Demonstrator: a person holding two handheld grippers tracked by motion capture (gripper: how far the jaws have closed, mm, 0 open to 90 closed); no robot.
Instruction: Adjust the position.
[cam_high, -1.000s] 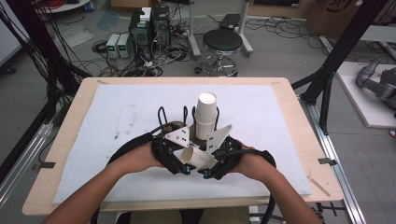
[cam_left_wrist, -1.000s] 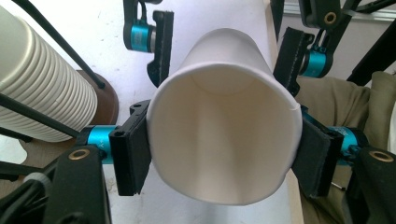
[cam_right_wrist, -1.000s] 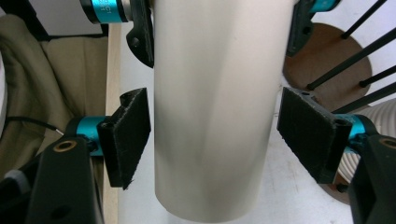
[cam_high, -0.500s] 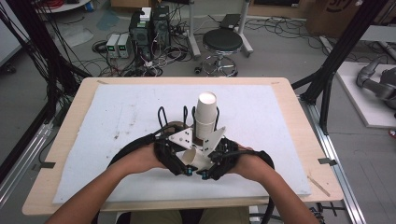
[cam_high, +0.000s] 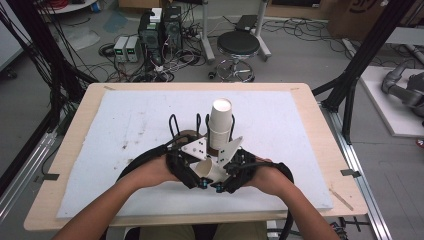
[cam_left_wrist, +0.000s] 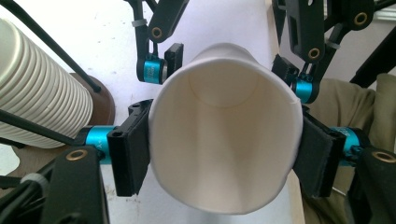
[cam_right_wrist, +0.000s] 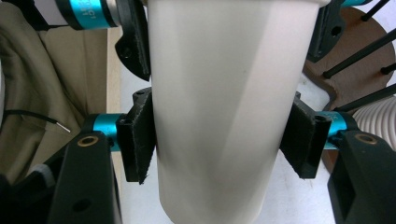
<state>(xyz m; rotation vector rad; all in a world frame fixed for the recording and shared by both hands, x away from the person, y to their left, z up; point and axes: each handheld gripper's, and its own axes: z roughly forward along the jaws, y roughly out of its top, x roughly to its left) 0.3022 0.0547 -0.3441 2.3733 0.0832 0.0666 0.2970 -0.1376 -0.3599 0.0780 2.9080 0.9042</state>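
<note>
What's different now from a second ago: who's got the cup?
The right gripper has just closed its jaws onto the loose paper cup; its pads now press the cup's sides. The left gripper, shut on the cup before, has just been opening slightly, though its pads stay against the rim end. Both hands, the cup stack and its rack stayed put.

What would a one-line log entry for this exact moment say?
left gripper: opening, pads still on paper cup rim | right gripper: just closed on cup body | cup stack: upright in holder
</note>
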